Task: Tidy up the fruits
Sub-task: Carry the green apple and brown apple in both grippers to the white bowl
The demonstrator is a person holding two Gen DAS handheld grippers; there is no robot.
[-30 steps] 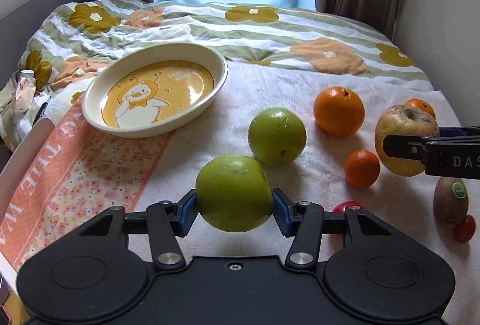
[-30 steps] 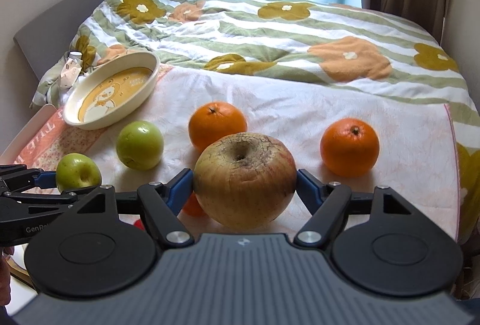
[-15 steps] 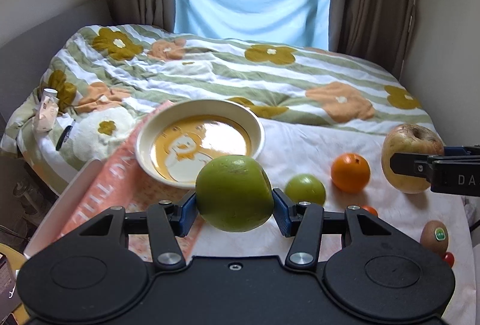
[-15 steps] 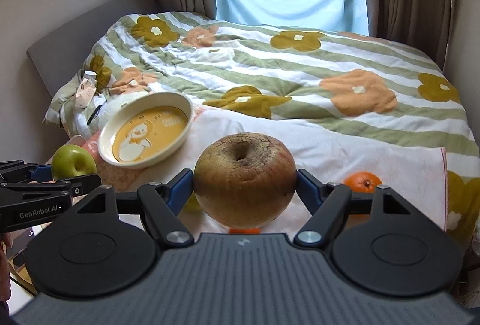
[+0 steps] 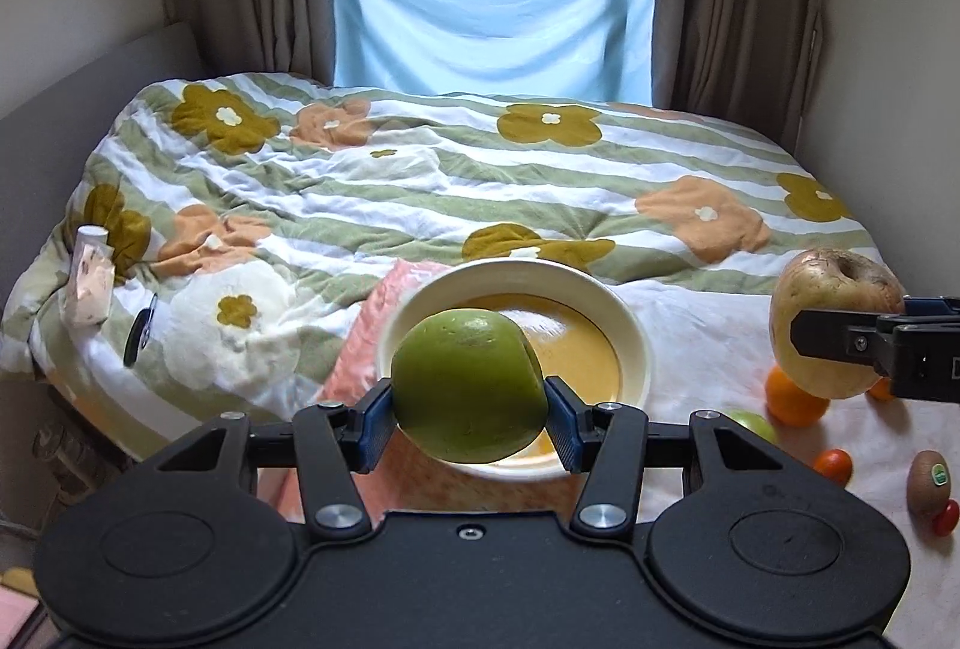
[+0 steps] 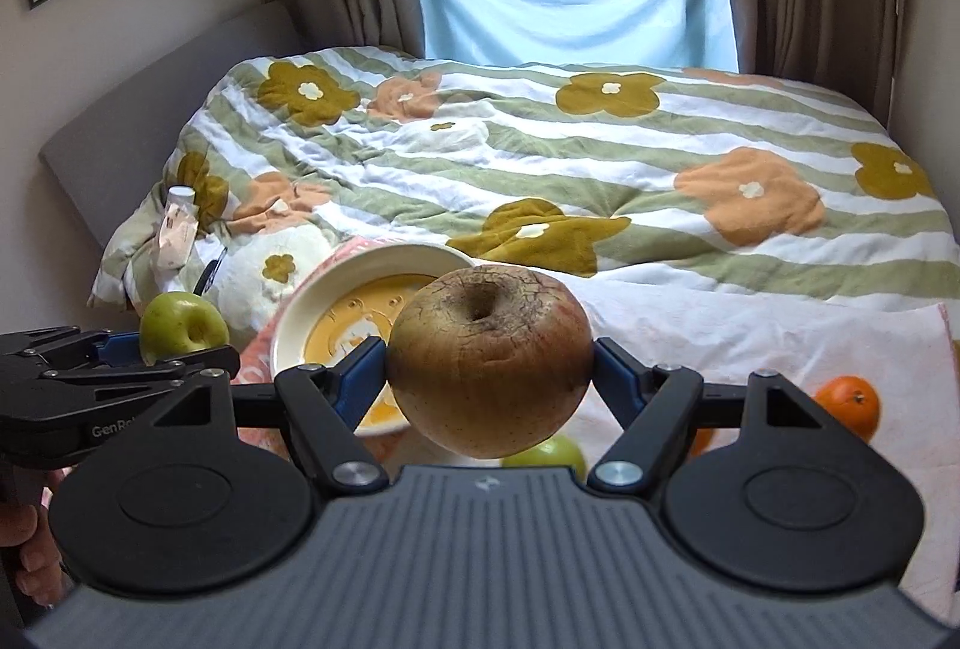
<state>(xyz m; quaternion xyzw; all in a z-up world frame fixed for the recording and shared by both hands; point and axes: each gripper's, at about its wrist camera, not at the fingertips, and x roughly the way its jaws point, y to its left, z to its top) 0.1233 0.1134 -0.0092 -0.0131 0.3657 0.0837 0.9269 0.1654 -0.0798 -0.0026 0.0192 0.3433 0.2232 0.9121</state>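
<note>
Gleaming smooth green apple, brownish cracked apple

A bowl is set on a cloth spread over the near part of the bed, with the quilt lying behind it up to the window. One apple is held in the air before the bowl by the left gripper; a second, larger apple is held up to the right of it by the right gripper. To the right of the bowl, on the cloth, the loose fruit is gathered — an orange, a third apple, a kiwi nearest the edge. A small bottle lies far left on the quilt.
</note>
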